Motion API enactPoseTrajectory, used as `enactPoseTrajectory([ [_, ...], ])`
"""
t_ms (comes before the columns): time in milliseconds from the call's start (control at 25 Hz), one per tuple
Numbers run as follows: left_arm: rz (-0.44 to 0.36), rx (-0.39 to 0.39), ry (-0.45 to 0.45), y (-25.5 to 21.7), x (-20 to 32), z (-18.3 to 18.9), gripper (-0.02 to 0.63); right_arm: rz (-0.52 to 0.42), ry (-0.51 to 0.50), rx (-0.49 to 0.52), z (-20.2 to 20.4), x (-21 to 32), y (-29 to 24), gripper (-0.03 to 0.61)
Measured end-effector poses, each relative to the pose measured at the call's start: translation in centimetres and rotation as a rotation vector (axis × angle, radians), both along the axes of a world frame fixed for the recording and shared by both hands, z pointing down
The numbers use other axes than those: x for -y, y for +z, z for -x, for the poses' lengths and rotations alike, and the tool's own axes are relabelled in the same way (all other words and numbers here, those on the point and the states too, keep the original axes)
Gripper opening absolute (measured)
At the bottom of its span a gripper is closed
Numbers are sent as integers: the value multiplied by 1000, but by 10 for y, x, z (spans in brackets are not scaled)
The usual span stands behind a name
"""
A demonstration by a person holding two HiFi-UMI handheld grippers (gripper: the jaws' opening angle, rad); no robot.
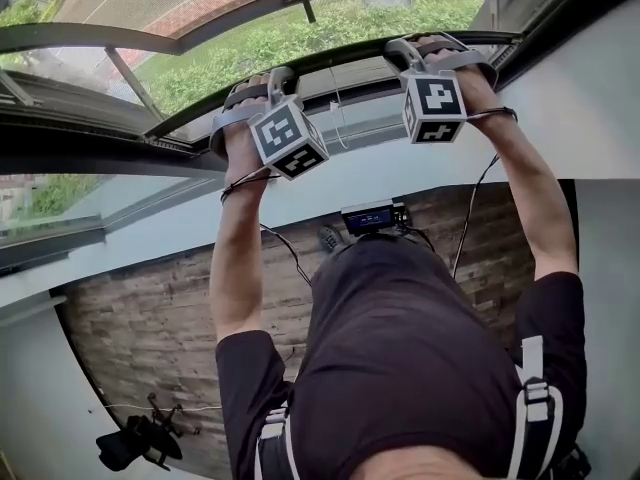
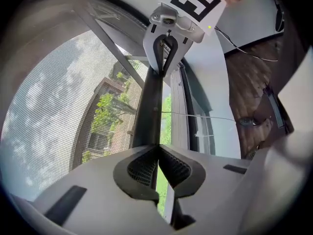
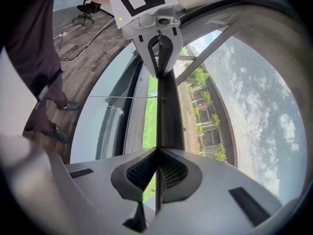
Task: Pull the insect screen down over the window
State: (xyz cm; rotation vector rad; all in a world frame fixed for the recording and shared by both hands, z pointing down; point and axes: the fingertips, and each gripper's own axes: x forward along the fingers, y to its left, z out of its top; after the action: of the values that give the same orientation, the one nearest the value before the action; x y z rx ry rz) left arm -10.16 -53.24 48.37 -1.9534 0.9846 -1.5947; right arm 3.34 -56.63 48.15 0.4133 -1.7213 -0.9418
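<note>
The insect screen's grey mesh (image 1: pixel 180 3) hangs in the upper part of the window, and trees and buildings show through it. Its dark bottom bar (image 1: pixel 345 60) runs across below the mesh. My left gripper (image 1: pixel 268 80) is shut on the bar's thin edge, left of the middle. Further right, my right gripper (image 1: pixel 412 50) is shut on the same edge. In the left gripper view the bar (image 2: pixel 149 106) runs from my left gripper (image 2: pixel 157 153) up to the right gripper (image 2: pixel 167 58). The right gripper view mirrors this: bar (image 3: pixel 168 106), right gripper (image 3: pixel 157 153), left gripper (image 3: pixel 159 58).
Below the bar lie the open window gap with green lawn (image 1: pixel 300 38) and the white window frame (image 1: pixel 400 163). A thin cord (image 2: pixel 200 117) crosses the gap. A black office chair (image 1: pixel 135 443) stands on the wood floor (image 1: pixel 130 328) behind me.
</note>
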Motion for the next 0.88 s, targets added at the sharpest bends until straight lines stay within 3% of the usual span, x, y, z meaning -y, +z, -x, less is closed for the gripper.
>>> enactPoseTrajectory([
  [200,-16,15,-3,1,1,1,23,-41,0,20,1,1,-1,20],
  [320,-11,12,-10,1,0,0,21,-134,50,73,-3,-4,-13,34],
  [400,-3,8,-14,1,-1,-2,21,-171,104,238,0,-26,-34,52],
  [440,-1,6,-14,0,-1,-2,21,-113,129,375,7,-44,-39,57],
  [480,0,6,-13,0,-1,-2,21,16,153,527,19,-61,-35,66],
  [560,0,7,-13,1,0,0,21,387,217,764,49,-85,8,143],
  [600,-3,9,-14,1,1,1,21,555,265,828,62,-90,38,201],
  [680,-9,17,-13,1,1,2,21,815,337,889,84,-96,88,227],
  [720,-8,16,-13,1,1,2,21,950,311,902,92,-108,101,227],
  [800,-1,10,-9,2,-1,0,21,1223,88,923,105,-159,89,218],
  [840,4,6,-7,2,-1,-2,21,1307,-31,938,105,-183,70,218],
  [880,8,4,-6,2,-1,-2,21,1326,-101,945,103,-196,53,218],
])
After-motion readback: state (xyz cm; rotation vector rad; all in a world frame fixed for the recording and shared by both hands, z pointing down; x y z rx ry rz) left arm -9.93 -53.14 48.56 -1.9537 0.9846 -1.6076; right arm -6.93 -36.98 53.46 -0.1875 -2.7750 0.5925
